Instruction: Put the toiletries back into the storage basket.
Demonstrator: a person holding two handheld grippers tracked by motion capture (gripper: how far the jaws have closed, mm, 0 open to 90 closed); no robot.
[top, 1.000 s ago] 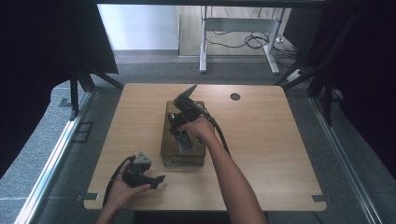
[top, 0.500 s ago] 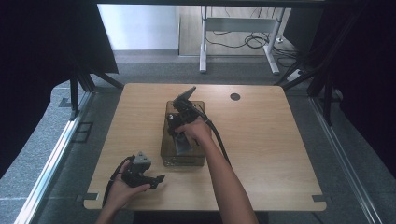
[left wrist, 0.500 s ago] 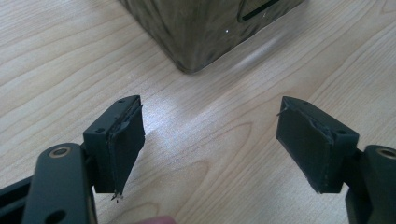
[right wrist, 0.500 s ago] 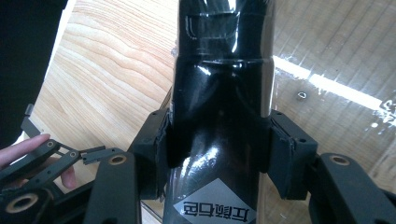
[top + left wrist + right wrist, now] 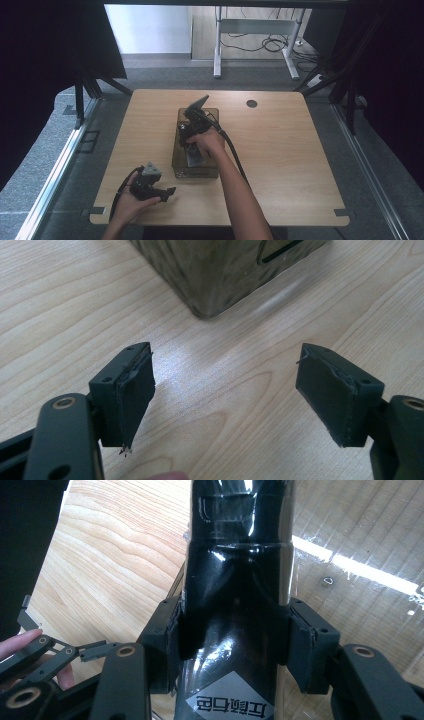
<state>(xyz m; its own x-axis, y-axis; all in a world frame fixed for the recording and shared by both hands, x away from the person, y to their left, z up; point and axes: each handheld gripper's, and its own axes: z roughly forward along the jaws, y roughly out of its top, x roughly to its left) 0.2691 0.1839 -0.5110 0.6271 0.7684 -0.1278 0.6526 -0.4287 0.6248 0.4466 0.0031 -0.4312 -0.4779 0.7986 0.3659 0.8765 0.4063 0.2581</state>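
One dark, see-through box point(image 5: 196, 167) stands at the middle of the high view on one light wooden tabletop point(image 5: 290, 160), and one black, glossy bottle-shaped object point(image 5: 235, 580) runs up the centre of the right gripper view, over the box's shiny clear surface. The right gripper point(image 5: 234, 640) has its two fingers point(image 5: 305, 645) clenched on this object, one pad pressed to each flank; in the high view that gripper point(image 5: 192, 135) sits just above the box, at frame centre, with its cable trailing down and to the right along the forearm. One diamond-shaped grey label point(image 5: 235, 705) sits at the bottom of the black object and carries four characters, seen upside down and too small to read with certainty. The left gripper point(image 5: 165, 192) rests in the person's hand at the lower left of the high view, just beside the box's near corner and apart from it. In the left gripper view its two fingers point(image 5: 127, 395) stand released, wide apart, with bare wood between them and one corner of the box point(image 5: 215, 275) at the top of the frame. One round dark hole point(image 5: 251, 103) marks the tabletop in the upper right of its surface.
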